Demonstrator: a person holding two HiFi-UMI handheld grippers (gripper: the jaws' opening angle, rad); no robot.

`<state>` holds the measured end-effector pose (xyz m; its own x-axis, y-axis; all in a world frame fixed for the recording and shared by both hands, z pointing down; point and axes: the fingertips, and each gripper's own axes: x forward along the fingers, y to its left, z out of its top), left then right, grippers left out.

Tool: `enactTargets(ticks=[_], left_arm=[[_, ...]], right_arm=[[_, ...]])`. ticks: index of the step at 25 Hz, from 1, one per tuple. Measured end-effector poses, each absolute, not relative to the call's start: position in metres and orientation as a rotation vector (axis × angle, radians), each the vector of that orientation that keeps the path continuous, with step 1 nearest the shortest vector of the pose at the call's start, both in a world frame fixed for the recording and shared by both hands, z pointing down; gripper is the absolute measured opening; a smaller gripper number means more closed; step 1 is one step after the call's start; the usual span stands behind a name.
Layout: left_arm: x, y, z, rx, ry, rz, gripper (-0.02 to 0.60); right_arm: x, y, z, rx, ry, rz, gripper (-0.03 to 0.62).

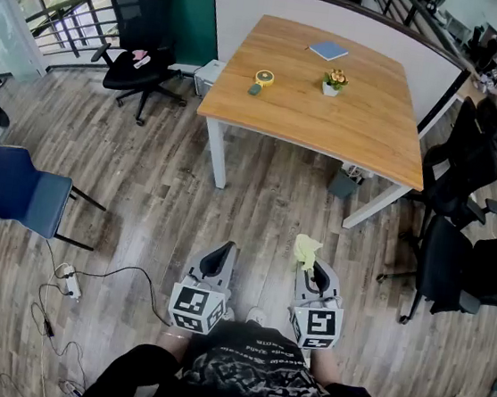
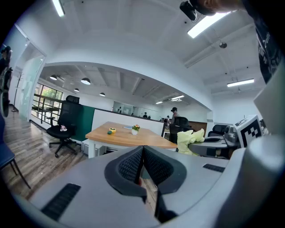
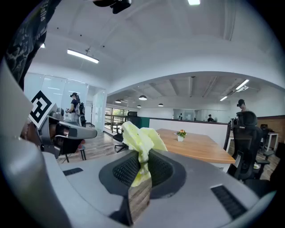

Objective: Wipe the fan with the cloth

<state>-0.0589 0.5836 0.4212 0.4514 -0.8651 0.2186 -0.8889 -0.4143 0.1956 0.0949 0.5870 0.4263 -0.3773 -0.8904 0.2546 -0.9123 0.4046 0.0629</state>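
Low in the head view, the person holds both grippers side by side above the wooden floor. My right gripper [image 1: 310,265] is shut on a pale yellow cloth [image 1: 306,248], which sticks up out of the closed jaws [image 3: 140,140]. My left gripper [image 1: 223,251] is shut with nothing between its pads [image 2: 143,151]. Ahead stands a wooden table [image 1: 366,118]. On it sits a small round yellow thing [image 1: 263,77], possibly the fan, too small to tell. Both grippers are well short of the table.
The table also carries a small flower pot [image 1: 334,80] and a blue notebook [image 1: 328,50]. A black office chair [image 1: 144,63] stands at the left, a blue chair [image 1: 20,192] nearer, black chairs [image 1: 467,175] at the right. Cables [image 1: 67,283] lie on the floor.
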Motion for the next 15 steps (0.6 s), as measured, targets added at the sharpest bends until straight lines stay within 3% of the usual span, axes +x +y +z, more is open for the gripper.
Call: enactTargets(ticks=[15], left_arm=[[-0.054,0.580,0.411,2.401,-1.544,0.066,0.024]], right_arm=[[0.116,0.573,0.415,1.536,-2.457,0.132,0.060]])
